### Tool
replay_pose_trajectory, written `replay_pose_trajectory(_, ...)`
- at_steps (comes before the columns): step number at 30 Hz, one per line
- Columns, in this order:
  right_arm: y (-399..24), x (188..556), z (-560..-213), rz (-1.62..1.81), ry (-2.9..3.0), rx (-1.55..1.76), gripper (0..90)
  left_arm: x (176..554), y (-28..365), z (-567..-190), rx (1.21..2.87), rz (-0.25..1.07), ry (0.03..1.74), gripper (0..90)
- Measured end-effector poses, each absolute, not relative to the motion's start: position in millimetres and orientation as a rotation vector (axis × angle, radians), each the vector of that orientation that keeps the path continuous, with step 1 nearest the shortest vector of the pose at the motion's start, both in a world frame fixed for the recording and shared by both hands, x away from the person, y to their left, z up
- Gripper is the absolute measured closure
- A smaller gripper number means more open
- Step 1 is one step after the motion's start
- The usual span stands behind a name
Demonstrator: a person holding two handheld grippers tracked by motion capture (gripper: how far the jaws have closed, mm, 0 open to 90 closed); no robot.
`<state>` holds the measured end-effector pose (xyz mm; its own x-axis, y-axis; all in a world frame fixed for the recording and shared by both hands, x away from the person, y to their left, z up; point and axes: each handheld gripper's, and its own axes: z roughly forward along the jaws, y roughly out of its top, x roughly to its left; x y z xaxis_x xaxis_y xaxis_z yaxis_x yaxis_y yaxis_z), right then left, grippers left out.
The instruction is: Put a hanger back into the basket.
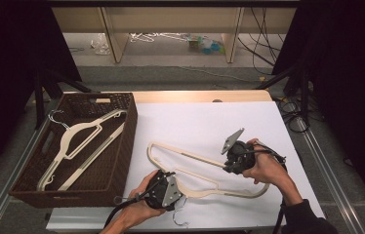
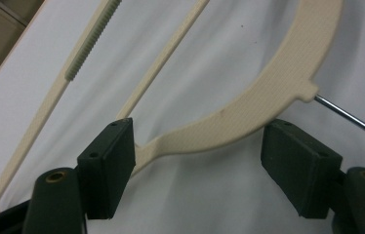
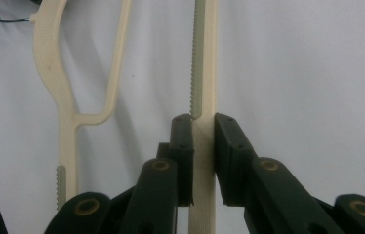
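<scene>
High view: I see the cream hanger (image 1: 205, 168) flat on the white bench (image 1: 210, 122), just right of the wicker basket (image 1: 122, 146), which already holds 1 hanger of the same kind (image 1: 80, 141).
High view, hands: my right hand-held gripper (image 1: 229, 165) pins the long bar, I judge to steady it; my left hand-held gripper (image 1: 168, 192) sits at the neck.
Left gripper view: the jaws stand wide, pads off the curved neck (image 2: 249, 117) beside the metal hook (image 2: 351, 119), straddling it, likely for a second hold.
Right gripper view: the jaws are clamped on the ridged bar (image 3: 203, 122), holding it for a lift, I think.
</scene>
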<state>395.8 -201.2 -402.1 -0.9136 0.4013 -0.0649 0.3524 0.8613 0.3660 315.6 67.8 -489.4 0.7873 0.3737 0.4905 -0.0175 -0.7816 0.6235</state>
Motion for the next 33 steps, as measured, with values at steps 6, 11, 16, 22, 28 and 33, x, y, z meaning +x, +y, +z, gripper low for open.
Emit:
replay_pose_trajectory(6,-202.7,397.9,-406.2,0.539,2.913,0.595,79.2,316.2,64.4,-490.8,2.357,0.769,0.157,27.6)
replay_pose_trajectory(11,-204.5,399.9,-411.4,0.559,2.937,0.589,79.2,293.0,59.2,-503.7,2.266,0.619,0.438,32.2)
replay_pose_trajectory(16,-206.6,401.7,-417.3,0.570,2.962,0.596,79.1,309.3,59.9,-488.1,2.359,0.680,-0.037,46.1)
replay_pose_trajectory(22,-210.7,404.8,-424.1,0.573,2.985,0.610,79.2,306.1,60.2,-484.5,2.347,0.657,-0.143,61.8)
replay_pose_trajectory(28,-214.6,407.2,-430.6,0.586,3.019,0.598,79.2,303.0,59.6,-473.2,2.330,0.674,-0.269,68.0)
replay_pose_trajectory(33,-218.9,409.7,-440.8,0.584,3.063,0.624,79.3,300.0,55.7,-462.3,2.310,0.705,-0.347,74.5)
